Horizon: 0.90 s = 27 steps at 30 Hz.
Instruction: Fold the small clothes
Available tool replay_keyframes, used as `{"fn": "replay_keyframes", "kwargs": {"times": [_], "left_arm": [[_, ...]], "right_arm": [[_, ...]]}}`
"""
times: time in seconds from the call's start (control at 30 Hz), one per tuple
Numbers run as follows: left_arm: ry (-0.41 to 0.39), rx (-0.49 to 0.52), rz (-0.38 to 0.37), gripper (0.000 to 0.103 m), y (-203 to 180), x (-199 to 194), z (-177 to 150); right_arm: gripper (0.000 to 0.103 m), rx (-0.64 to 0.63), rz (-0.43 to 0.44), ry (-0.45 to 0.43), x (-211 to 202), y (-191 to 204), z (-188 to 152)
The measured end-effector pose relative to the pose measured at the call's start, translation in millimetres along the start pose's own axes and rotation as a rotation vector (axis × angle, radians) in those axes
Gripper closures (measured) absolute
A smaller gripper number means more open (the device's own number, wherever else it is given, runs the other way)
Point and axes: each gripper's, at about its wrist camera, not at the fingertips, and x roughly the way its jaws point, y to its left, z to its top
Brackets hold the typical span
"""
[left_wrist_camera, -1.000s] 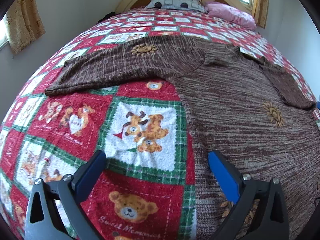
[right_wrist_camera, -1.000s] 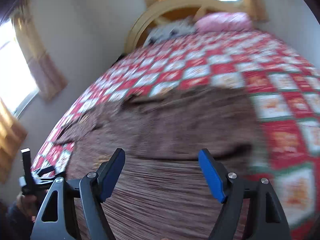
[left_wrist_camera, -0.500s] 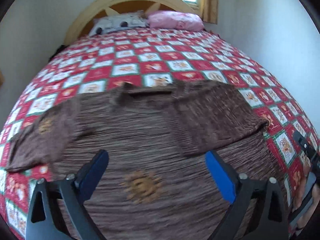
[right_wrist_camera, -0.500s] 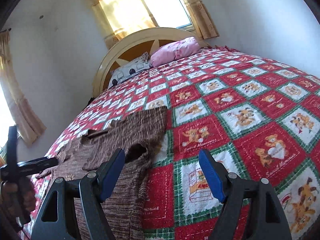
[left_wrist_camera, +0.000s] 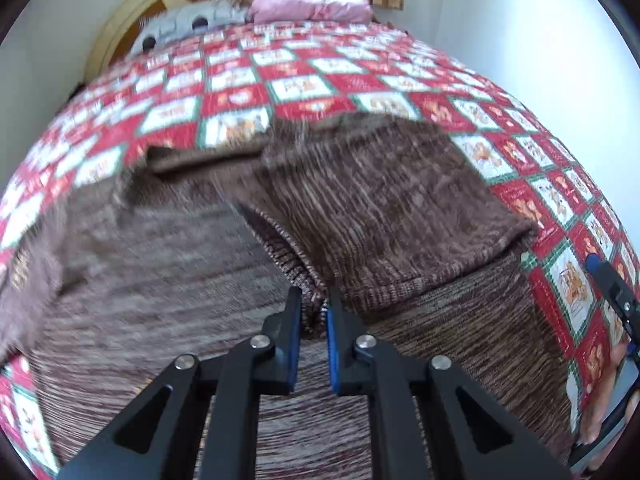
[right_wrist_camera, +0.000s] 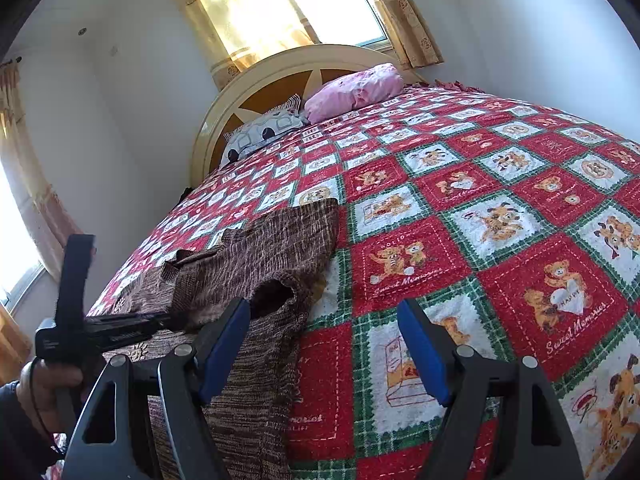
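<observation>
A brown knit sweater point(left_wrist_camera: 168, 264) lies spread on the bed; its right sleeve point(left_wrist_camera: 384, 204) is folded across the body. My left gripper point(left_wrist_camera: 313, 312) is shut on the cuff of that sleeve, knit fabric pinched between the blue pads. In the right wrist view the sweater point(right_wrist_camera: 256, 264) lies at the left, the sleeve opening facing the camera. My right gripper point(right_wrist_camera: 324, 344) is open and empty, low over the bedspread just right of the sweater's edge. The left gripper also shows in the right wrist view point(right_wrist_camera: 80, 320), and the right gripper in the left wrist view point(left_wrist_camera: 612, 284).
The bed carries a red, white and green teddy-bear quilt point(right_wrist_camera: 480, 220). A pink pillow point(right_wrist_camera: 356, 90) and a patterned pillow point(right_wrist_camera: 264, 128) lie against the wooden headboard point(right_wrist_camera: 280, 76). White walls and curtained windows point(right_wrist_camera: 320, 4) surround the bed.
My left gripper swung from the quilt to the sweater, came down and shut on the folded sleeve's cuff. My right gripper moved right, off the sweater onto the quilt, and stayed open.
</observation>
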Motion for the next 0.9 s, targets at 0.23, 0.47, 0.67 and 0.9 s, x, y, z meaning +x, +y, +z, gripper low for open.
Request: {"fn": "replay_keyframes", "kwargs": {"times": [0.23, 0.47, 0.67, 0.9], "left_arm": [[-0.044, 0.021, 0.029, 0.092, 25.3, -25.2, 0.3], [0.033, -0.017, 0.065, 0.043, 31.3, 12.1, -3.1], [-0.041, -0.145, 0.033, 0.027, 65.1, -5.2, 7.2], [0.009, -0.102, 0.107, 0.050, 63.7, 43.0, 39.2]], "right_arm": [[0.026, -0.007, -0.009, 0.009, 2.1, 0.1, 0.1], [0.026, -0.005, -0.024, 0.039, 7.9, -0.4, -0.7], [0.026, -0.006, -0.034, 0.056, 11.9, -0.2, -1.5], [0.026, -0.015, -0.039, 0.061, 13.2, 1.0, -2.8]]}}
